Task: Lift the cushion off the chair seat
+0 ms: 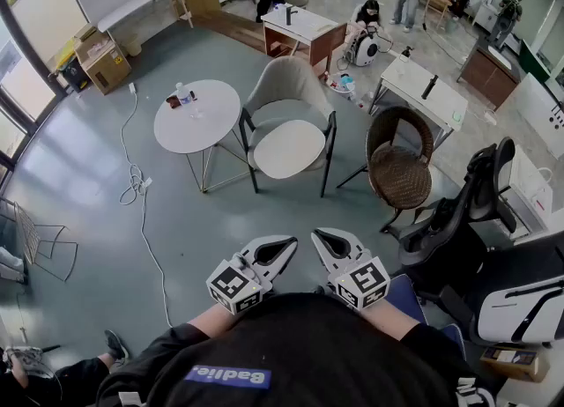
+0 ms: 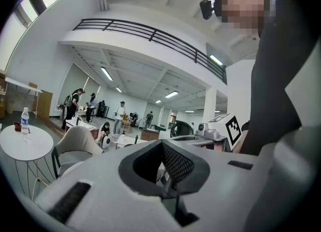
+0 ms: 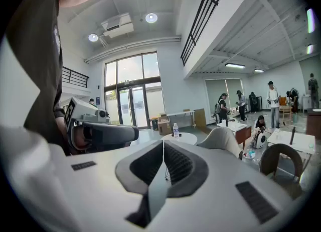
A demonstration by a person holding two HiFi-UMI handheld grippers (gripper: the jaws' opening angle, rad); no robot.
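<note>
The white seat cushion (image 1: 289, 148) lies flat on the beige shell chair (image 1: 286, 86) with black legs, mid-floor in the head view. Both grippers are held close to the person's body, well short of the chair and touching nothing. My left gripper (image 1: 284, 243) is shut and empty, and so is my right gripper (image 1: 322, 238) beside it. In the left gripper view the shut jaws (image 2: 163, 161) point toward the chair (image 2: 75, 143). The right gripper view has its closed jaws (image 3: 163, 158) in front, with the chair (image 3: 220, 140) beyond and the left gripper (image 3: 100, 133) alongside.
A round white table (image 1: 196, 119) carrying a water bottle (image 1: 183, 97) stands left of the chair. A brown wicker chair (image 1: 398, 167) is to its right, and a black office chair (image 1: 458, 220) nearer right. A cable (image 1: 141, 220) trails over the grey floor. People work at the back.
</note>
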